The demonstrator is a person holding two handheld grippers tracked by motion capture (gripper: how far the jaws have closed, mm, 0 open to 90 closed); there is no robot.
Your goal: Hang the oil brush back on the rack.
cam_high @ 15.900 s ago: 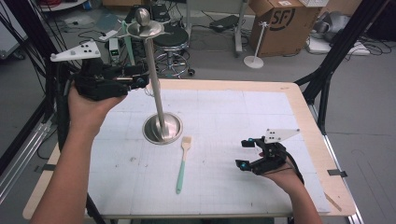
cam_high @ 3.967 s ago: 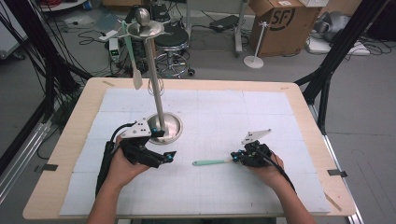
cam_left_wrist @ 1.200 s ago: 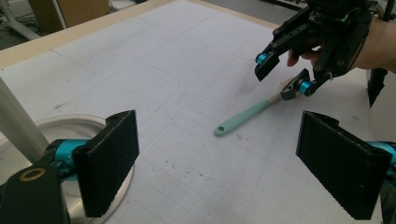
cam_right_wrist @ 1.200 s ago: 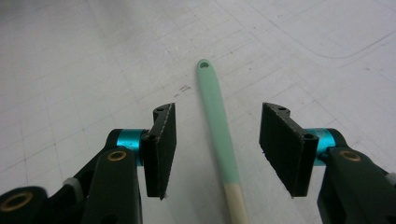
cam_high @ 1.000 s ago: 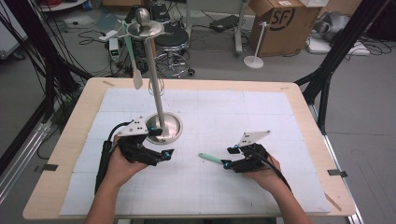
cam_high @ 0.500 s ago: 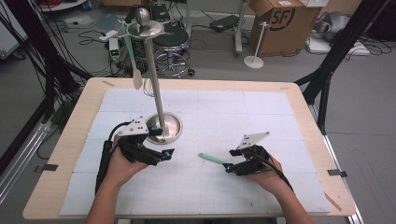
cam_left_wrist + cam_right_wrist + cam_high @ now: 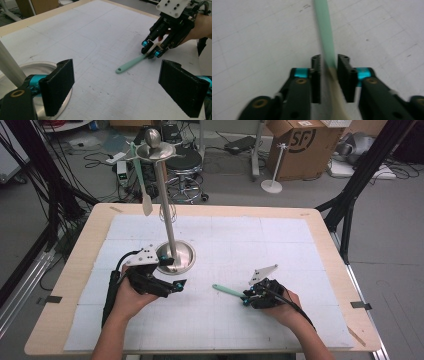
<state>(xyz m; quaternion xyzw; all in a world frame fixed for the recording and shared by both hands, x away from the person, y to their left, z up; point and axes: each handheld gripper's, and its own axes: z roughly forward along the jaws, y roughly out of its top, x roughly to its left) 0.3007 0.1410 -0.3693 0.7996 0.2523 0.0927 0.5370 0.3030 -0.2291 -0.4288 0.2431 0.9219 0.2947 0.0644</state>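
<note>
Mint-green silicone formed the handle of the slim spatula [image 7: 227, 291], which lay on the white gridded mat [image 7: 280, 245], its pale wooden blade end pinched between the right gripper [image 7: 248, 296]'s narrowed jaws. It looked light and stiff, the slick handle best gripped near the blade. Left of the spatula, the left gripper [image 7: 181, 284] rested beside the steel hanging stand [image 7: 168, 220], jaws spread wide and empty.
</note>
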